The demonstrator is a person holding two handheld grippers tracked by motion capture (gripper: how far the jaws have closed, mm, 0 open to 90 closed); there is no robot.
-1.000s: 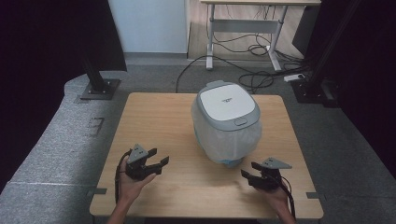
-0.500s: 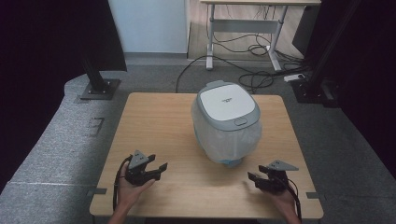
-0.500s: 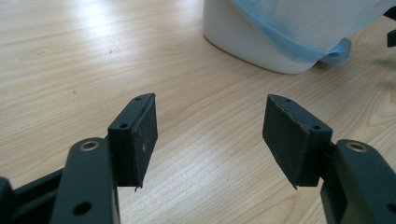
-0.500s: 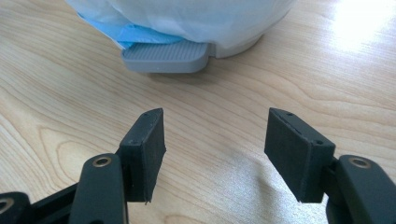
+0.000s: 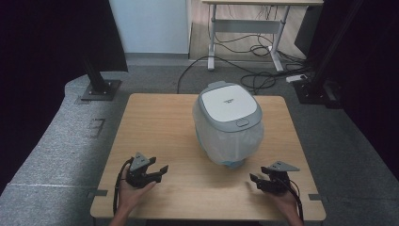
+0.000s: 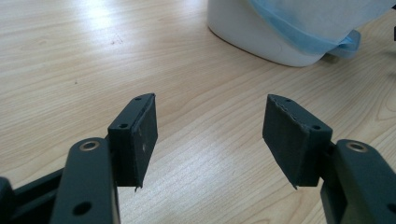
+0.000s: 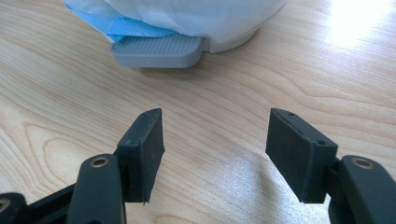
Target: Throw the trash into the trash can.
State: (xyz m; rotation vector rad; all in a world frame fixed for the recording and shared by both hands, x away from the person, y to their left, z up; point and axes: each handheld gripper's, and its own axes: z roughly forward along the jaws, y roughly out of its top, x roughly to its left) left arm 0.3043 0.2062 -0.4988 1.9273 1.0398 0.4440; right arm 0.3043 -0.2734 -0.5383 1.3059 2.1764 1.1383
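A small white pedal bin (image 5: pixel 229 123) with a grey lid stands right of centre on the wooden table (image 5: pixel 160 122). A pale blue liner bag (image 5: pixel 235 143) hangs over its sides. Its grey foot pedal (image 7: pixel 156 50) faces the near edge. My left gripper (image 5: pixel 157 172) rests low at the near left, open, with nothing between its pads (image 6: pixel 145 135). My right gripper (image 5: pixel 256 181) sits at the near right, also open and empty, pointing at the bin's base (image 6: pixel 252 35).
Grey carpet surrounds the table. A black stand base (image 5: pixel 98 89) sits on the floor at the far left, and another stand (image 5: pixel 313 92) at the far right. A desk with loose cables (image 5: pixel 244 44) stands behind.
Both hands have drawn their grippers back toward the near table edge. The bin has not moved.
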